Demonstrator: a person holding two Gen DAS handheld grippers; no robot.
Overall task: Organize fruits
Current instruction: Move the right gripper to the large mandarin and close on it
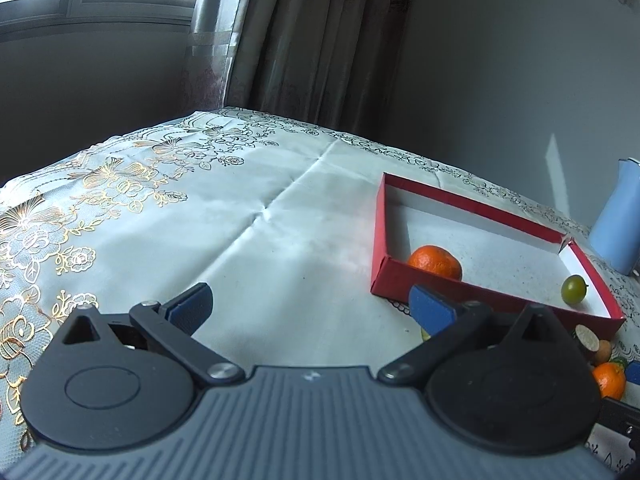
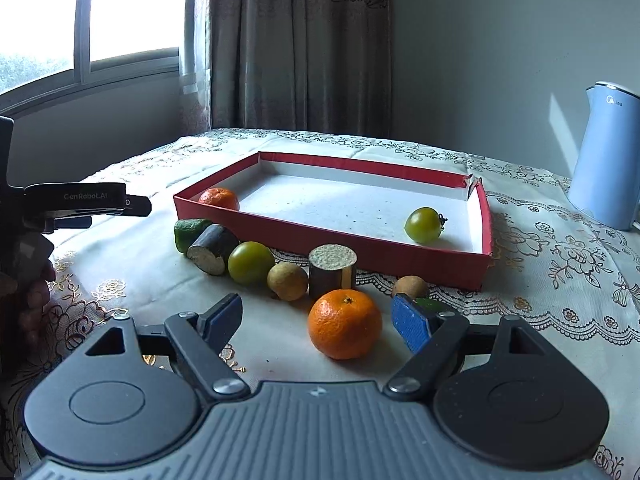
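We find the right gripper point(image 2: 318, 320) spread wide around a mandarin point(image 2: 345, 323) on the tablecloth point(image 2: 560, 280). Our left gripper point(image 1: 310, 306) is spread, empty. Beyond, the red tray point(image 2: 332, 236) holds another mandarin point(image 2: 219, 199) and a green tomato point(image 2: 423, 225).

The left gripper point(image 1: 310, 306) and the right gripper point(image 2: 318, 318) both point forward with jaws spread wide and nothing gripped between them, while the person's left hand point(image 2: 22, 300) wraps its gripper's handle.
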